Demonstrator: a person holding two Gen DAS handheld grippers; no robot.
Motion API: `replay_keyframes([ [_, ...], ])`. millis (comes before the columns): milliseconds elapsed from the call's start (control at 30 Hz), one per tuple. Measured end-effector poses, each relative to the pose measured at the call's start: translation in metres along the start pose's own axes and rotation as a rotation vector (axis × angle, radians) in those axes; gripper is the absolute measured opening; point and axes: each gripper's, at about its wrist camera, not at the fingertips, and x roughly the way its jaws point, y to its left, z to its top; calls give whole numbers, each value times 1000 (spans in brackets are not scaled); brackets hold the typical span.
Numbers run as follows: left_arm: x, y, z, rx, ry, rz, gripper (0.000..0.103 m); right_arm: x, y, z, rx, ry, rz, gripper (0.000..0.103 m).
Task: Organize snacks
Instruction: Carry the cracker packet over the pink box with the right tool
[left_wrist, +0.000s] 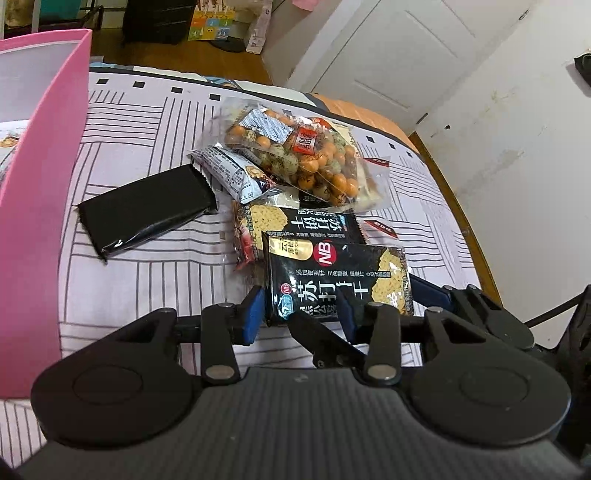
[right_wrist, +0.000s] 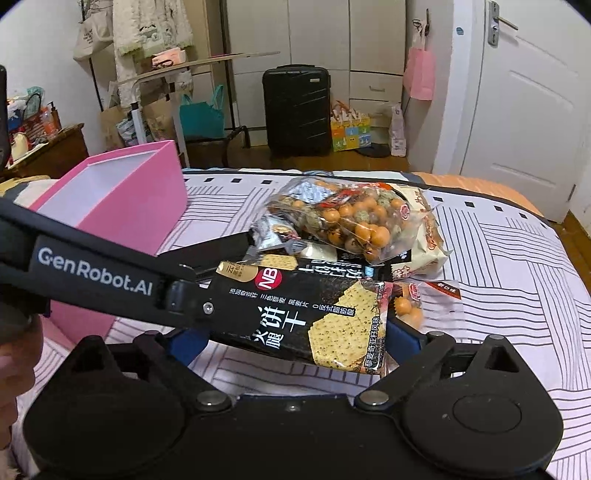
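A black cracker packet (left_wrist: 336, 280) sits between the blue pads of my left gripper (left_wrist: 301, 314), which is shut on its near end. The same packet (right_wrist: 303, 317) fills the right wrist view, with my right gripper (right_wrist: 295, 343) shut on its sides. The left gripper's arm (right_wrist: 110, 280) crosses that view from the left. Behind lie a second cracker packet (left_wrist: 303, 225), a clear bag of coated nuts (left_wrist: 303, 158), a plain black packet (left_wrist: 147, 210) and a small grey packet (left_wrist: 232, 173). A pink box (right_wrist: 125, 199) stands open at the left.
All lies on a bed with a striped pink and white sheet (right_wrist: 498, 258). A pale snack bag (right_wrist: 424, 251) lies under the nuts. Beyond the bed stand a black suitcase (right_wrist: 297, 107), bags on the floor, and a white door (right_wrist: 532, 110) at the right.
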Motion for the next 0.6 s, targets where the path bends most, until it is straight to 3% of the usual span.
replay_keyframes([
  [400,-63,-11,-7,-3,-3,19,40,-50,23,20,-55,56,105,100],
  [600,-104,-16,-15,12,-38,41,40,-81,43,36,-161,41,156,100],
])
